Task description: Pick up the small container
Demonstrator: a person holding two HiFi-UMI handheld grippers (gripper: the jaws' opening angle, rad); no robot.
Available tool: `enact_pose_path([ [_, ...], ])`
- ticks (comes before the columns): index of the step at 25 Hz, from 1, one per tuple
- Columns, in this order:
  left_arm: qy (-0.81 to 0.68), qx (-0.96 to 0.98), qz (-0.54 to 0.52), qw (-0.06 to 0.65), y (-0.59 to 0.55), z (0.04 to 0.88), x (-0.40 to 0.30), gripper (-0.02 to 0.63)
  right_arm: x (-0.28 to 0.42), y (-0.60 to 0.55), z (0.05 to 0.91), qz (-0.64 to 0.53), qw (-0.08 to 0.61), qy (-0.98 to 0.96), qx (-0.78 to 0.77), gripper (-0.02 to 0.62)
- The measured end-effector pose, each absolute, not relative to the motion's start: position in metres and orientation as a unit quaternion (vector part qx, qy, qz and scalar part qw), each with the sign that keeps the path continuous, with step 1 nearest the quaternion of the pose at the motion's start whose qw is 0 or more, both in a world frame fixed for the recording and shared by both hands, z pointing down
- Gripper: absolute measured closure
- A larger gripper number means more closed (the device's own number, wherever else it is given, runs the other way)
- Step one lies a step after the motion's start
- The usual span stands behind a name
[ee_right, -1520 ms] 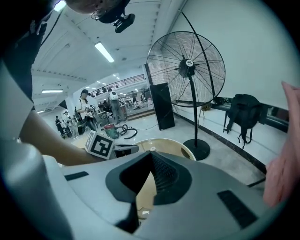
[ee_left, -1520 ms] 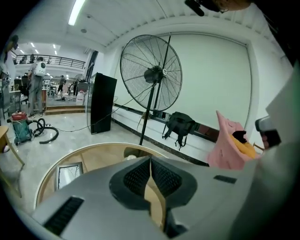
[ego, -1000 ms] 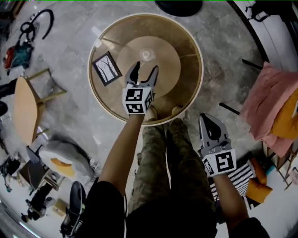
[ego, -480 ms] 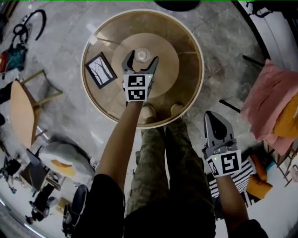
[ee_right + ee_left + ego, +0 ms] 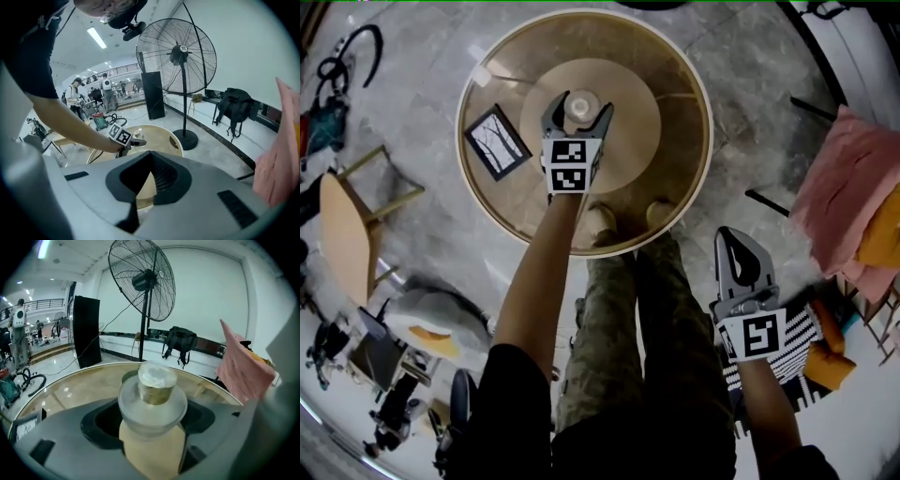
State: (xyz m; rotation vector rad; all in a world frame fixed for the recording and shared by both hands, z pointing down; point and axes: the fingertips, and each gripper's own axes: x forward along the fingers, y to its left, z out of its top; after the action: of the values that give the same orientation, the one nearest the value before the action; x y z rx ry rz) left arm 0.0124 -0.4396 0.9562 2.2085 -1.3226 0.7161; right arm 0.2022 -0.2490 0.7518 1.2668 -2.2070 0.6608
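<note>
Dead centre on the round table (image 5: 675, 141), the small container (image 5: 581, 103) stands upright between the left gripper's (image 5: 580, 107) wide-spread jaws, which have just been closing slightly, not yet gripping. Right gripper (image 5: 731, 236) hangs shut and empty, well apart at near right.

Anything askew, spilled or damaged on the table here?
Nothing spilled or damaged. The small container stands upright near the middle of the round table. Only the picture frame looks slightly odd: it appears to lie face-up on the glass, skewed, rather than standing.

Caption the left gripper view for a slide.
Left hand-held gripper, open jaws just begun closing, straddles the small container on the round table.
</note>
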Motion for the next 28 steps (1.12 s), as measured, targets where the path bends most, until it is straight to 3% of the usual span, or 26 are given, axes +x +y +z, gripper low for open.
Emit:
enact_pose_path([
  [8, -0.483, 0.800, 0.254, 0.251, -0.436, 0.952, 0.009, 0.255, 0.199, -0.247, 0.750, 0.240, 0.248, -0.812, 0.471, 0.574],
  [16, -0.467, 0.822, 0.245, 0.215, -0.420, 0.931, 0.012, 0.255, 0.186, -0.239, 0.747, 0.240, 0.243, -0.814, 0.470, 0.574],
  [28, -0.508, 0.817, 0.181, 0.207, -0.385, 0.811, -0.013, 0.255, 0.175, -0.241, 0.713, 0.224, 0.220, -0.822, 0.475, 0.574],
])
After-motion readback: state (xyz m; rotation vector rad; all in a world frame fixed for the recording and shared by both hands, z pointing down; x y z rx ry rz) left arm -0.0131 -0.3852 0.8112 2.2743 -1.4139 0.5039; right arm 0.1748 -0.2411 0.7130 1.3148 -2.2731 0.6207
